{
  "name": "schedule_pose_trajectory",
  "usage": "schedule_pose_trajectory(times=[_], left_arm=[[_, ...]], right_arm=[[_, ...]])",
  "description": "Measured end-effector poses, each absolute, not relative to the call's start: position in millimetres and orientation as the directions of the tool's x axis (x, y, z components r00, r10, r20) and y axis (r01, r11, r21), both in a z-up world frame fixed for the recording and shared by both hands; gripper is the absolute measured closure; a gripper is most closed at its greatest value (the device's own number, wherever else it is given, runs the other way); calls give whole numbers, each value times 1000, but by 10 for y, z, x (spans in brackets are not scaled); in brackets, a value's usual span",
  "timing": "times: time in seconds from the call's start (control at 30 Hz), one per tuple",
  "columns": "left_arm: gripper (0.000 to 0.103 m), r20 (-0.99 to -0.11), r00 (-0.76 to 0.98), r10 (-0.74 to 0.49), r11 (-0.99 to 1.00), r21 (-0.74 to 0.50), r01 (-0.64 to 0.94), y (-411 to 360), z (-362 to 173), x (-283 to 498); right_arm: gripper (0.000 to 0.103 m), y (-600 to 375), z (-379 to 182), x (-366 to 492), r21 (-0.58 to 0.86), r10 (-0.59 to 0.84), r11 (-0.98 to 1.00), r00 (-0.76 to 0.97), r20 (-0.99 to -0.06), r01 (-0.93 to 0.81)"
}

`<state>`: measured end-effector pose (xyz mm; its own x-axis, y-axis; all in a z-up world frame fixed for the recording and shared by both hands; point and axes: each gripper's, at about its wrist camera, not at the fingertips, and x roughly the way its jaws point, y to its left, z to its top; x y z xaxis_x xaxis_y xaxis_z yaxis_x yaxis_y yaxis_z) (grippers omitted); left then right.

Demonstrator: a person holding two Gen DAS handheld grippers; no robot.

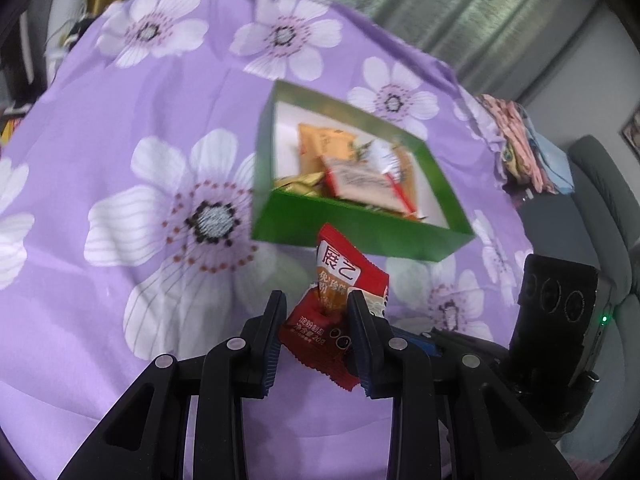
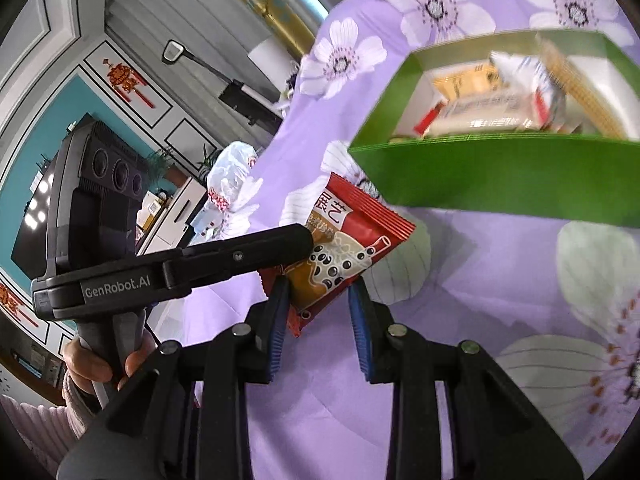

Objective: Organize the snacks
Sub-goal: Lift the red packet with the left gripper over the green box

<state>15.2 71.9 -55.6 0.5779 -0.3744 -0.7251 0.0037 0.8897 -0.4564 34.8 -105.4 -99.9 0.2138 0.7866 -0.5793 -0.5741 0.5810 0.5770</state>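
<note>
A red snack packet (image 1: 344, 276) with a bubble-tea picture hangs above the purple flowered cloth (image 1: 120, 160). My left gripper (image 1: 316, 300) is shut on it, and the packet crumples between the pads. In the right wrist view the same packet (image 2: 352, 236) also sits between the pads of my right gripper (image 2: 318, 292), which press its lower corner. There the left gripper (image 2: 306, 240) reaches in from the left. Just beyond stands the open green box (image 1: 360, 232), also seen as the green box (image 2: 500, 172), with several snack packs (image 1: 360, 176) inside.
The right gripper's body (image 1: 560, 312) stands close on the right. A heap of folded fabric (image 1: 520, 148) and a grey sofa (image 1: 600, 208) lie past the cloth's right edge. A white plastic bag (image 2: 232, 176) rests at the far left edge. A hand (image 2: 96, 364) holds the left gripper's handle.
</note>
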Motion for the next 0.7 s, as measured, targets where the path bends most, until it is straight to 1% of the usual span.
schedule_pose_trajectory(times=[0.37,0.7], left_arm=[[71,-682,621,-386,901,-422,98,361,-146,255],[71,-648,641,-412,895,-419,152,144,67,499]], right_arm=[[73,-1393,-644,339,542,792,596,320,-520,-593],[73,-1627,-439,494,503,777,623,395,-490,-599]])
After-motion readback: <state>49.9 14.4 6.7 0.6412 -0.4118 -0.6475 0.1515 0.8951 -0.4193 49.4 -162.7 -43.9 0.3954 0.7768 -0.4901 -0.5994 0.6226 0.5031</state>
